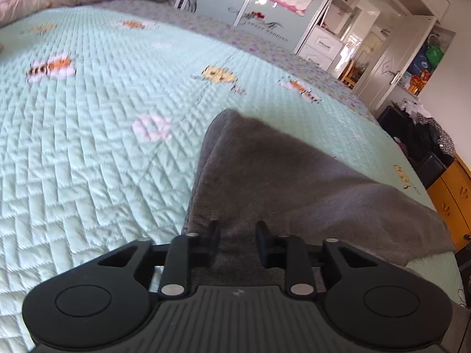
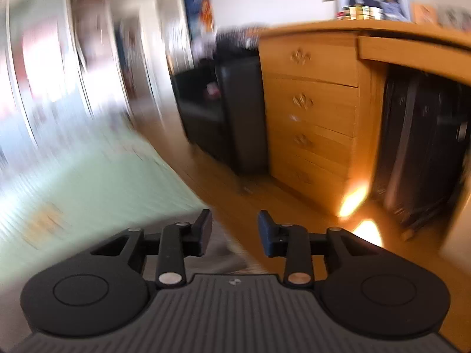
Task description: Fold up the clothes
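Grey garment [image 1: 294, 182] lies near bed [image 1: 88, 147] foot edge, layered | left gripper [image 1: 238, 236] fingers parted over its near hem, gripping nothing | right gripper [image 2: 235, 231] parted, empty, beyond bed corner | cloth looks soft, limp, light: pinch hem corners.
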Demonstrator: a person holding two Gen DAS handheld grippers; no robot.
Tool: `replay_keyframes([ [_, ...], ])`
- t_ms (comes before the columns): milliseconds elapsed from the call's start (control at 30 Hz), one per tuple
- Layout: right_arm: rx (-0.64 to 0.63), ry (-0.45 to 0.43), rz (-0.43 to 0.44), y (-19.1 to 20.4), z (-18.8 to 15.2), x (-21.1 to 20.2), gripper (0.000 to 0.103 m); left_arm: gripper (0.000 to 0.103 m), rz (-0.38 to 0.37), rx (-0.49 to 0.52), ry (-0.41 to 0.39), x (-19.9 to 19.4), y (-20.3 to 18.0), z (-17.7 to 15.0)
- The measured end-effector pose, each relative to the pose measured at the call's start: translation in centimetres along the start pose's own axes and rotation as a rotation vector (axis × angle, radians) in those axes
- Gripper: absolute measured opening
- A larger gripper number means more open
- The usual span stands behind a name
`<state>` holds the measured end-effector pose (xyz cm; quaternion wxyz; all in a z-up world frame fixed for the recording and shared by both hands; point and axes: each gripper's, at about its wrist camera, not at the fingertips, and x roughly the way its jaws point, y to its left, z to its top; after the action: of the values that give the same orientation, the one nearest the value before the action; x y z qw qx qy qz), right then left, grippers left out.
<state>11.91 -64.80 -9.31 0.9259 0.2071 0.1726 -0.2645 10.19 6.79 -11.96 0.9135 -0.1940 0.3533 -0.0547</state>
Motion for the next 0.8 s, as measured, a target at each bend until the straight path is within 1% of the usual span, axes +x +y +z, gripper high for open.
replay_keyframes([
  [33, 0.062, -0.002, 0.091, 0.4, -0.6, -1.9, 0.052, 0.034, 0.004, 0.002, -0.019, -0.2, 0.1, 0.6],
  [67, 0.118, 0.021, 0.203, 1.2, -1.5, -3.3, 0.057, 0.035, 0.008, 0.004, -0.037, -0.4, 0.2, 1.3],
  [100, 0.173, 0.060, 0.328, 2.4, -2.7, -4.5, 0.064, 0.038, 0.011, 0.006, -0.056, -0.7, 0.2, 1.9],
  [133, 0.219, 0.107, 0.459, 3.7, -4.1, -5.4, 0.067, 0.046, 0.015, 0.008, -0.075, -0.9, 0.3, 2.6],
  [167, 0.248, 0.173, 0.609, 5.5, -5.7, -6.0, 0.068, 0.060, 0.019, 0.010, -0.094, -1.1, 0.4, 3.2],
  [200, 0.268, 0.246, 0.761, 7.4, -7.5, -6.6, 0.069, 0.068, 0.023, 0.012, -0.112, -1.3, 0.5, 3.9],
  [233, 0.277, 0.315, 0.879, 9.2, -9.6, -6.9, 0.071, 0.083, 0.027, 0.014, -0.131, -1.5, 0.6, 4.5],
  [267, 0.281, 0.381, 0.958, 10.8, -11.8, -7.2, 0.071, 0.091, 0.030, 0.016, -0.150, -1.8, 0.6, 5.1],
  [300, 0.281, 0.443, 1.025, 12.3, -14.0, -7.3, 0.071, 0.093, 0.034, 0.018, -0.168, -2.0, 0.7, 5.8],
  [333, 0.277, 0.495, 1.058, 13.3, -16.0, -7.3, 0.071, 0.094, 0.039, 0.021, -0.180, -2.0, 0.9, 6.4],
  [367, 0.276, 0.535, 1.068, 13.8, -17.7, -7.2, 0.071, 0.094, 0.041, 0.030, -0.160, -0.9, 1.4, 7.0],
  [400, 0.275, 0.562, 1.081, 14.0, -18.7, -7.1, 0.071, 0.094, 0.012, 0.030, -0.129, 0.2, 2.1, 7.6],
  [433, 0.274, 0.568, 1.106, 13.8, -18.8, -7.1, 0.071, 0.093, -0.033, 0.017, -0.093, 1.4, 2.8, 7.9],
  [467, 0.302, 0.562, 1.124, 13.2, -18.6, -6.9, 0.071, 0.093, -0.076, 0.009, -0.060, 2.4, 3.5, 8.2],
  [500, 0.347, 0.555, 1.126, 12.4, -18.5, -6.5, 0.073, 0.093, -0.110, 0.016, -0.038, 3.4, 3.8, 8.3],
  [533, 0.398, 0.559, 1.127, 11.7, -18.6, -6.0, 0.071, 0.093, -0.138, 0.025, -0.021, 4.2, 4.0, 8.4],
  [600, 0.506, 0.595, 1.130, 10.5, -18.9, -4.5, 0.069, 0.093, -0.144, 0.059, -0.040, 5.1, 4.2, 8.5],
  [633, 0.532, 0.599, 1.136, 10.3, -18.6, -3.7, 0.068, 0.093, -0.152, 0.074, -0.046, 5.6, 4.4, 8.6],
  [667, 0.532, 0.599, 1.137, 10.3, -18.3, -3.4, 0.068, 0.093, -0.178, 0.079, -0.038, 6.0, 4.5, 8.8],
  [733, 0.488, 0.593, 1.130, 10.4, -17.9, -3.9, 0.068, 0.093, -0.225, 0.083, -0.015, 6.6, 4.8, 9.0],
  [800, 0.451, 0.590, 1.125, 10.6, -17.8, -4.4, 0.068, 0.093, -0.220, 0.122, 0.025, 7.6, 4.6, 9.1],
])
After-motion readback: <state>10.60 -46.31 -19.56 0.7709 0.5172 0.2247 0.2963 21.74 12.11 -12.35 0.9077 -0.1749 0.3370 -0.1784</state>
